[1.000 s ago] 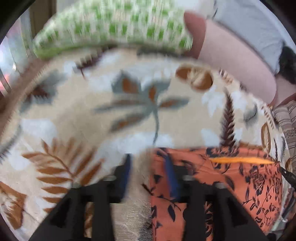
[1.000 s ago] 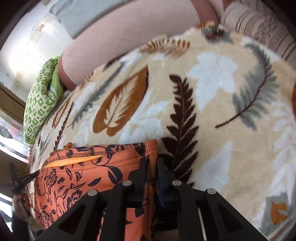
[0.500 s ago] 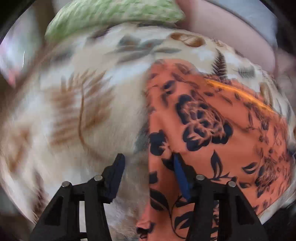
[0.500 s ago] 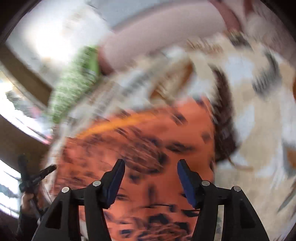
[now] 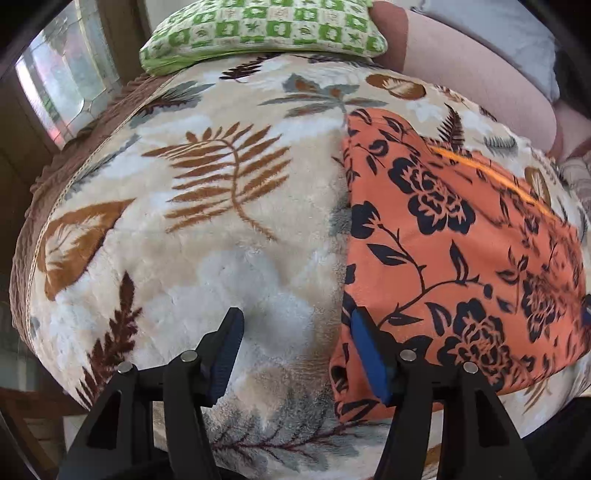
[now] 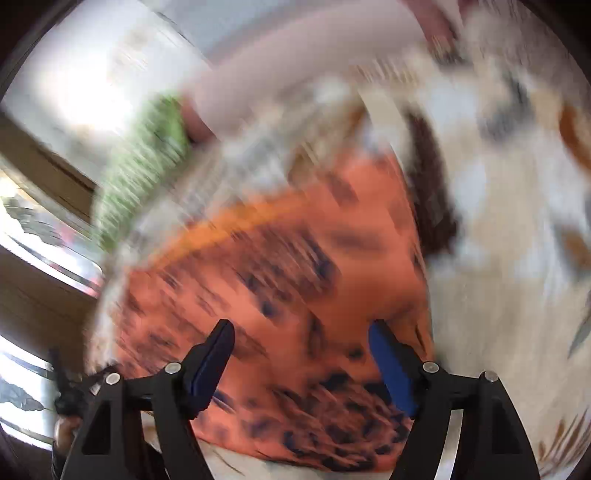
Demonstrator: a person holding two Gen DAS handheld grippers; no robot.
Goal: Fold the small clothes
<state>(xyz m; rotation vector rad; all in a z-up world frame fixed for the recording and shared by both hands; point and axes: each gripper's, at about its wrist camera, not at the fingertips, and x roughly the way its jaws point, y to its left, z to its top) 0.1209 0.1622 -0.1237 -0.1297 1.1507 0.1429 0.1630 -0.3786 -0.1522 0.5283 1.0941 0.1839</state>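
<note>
The left gripper (image 5: 295, 345) stood with its jaws spread and nothing pinched; they had just been opening a little. Its right finger (image 5: 369, 354) lay over the left edge of the cloth (image 5: 443, 240), and bare blanket (image 5: 221, 240) showed in the gap. The right gripper (image 6: 301, 354) also had its jaws spread wide, having just been opening, and it hung above the cloth (image 6: 277, 295) without gripping it, in a badly blurred view.

There were two grippers, one orange flowered cloth, one leaf-print blanket and one green checked cushion (image 5: 258, 31). The cloth lay flat on the blanket, to the right in the left wrist view, well apart from the cushion at the far edge.

A second before, the right jaws had been nearly pressed together at the cloth's right corner; now they were apart. Much more of the cloth showed in both views than then.
</note>
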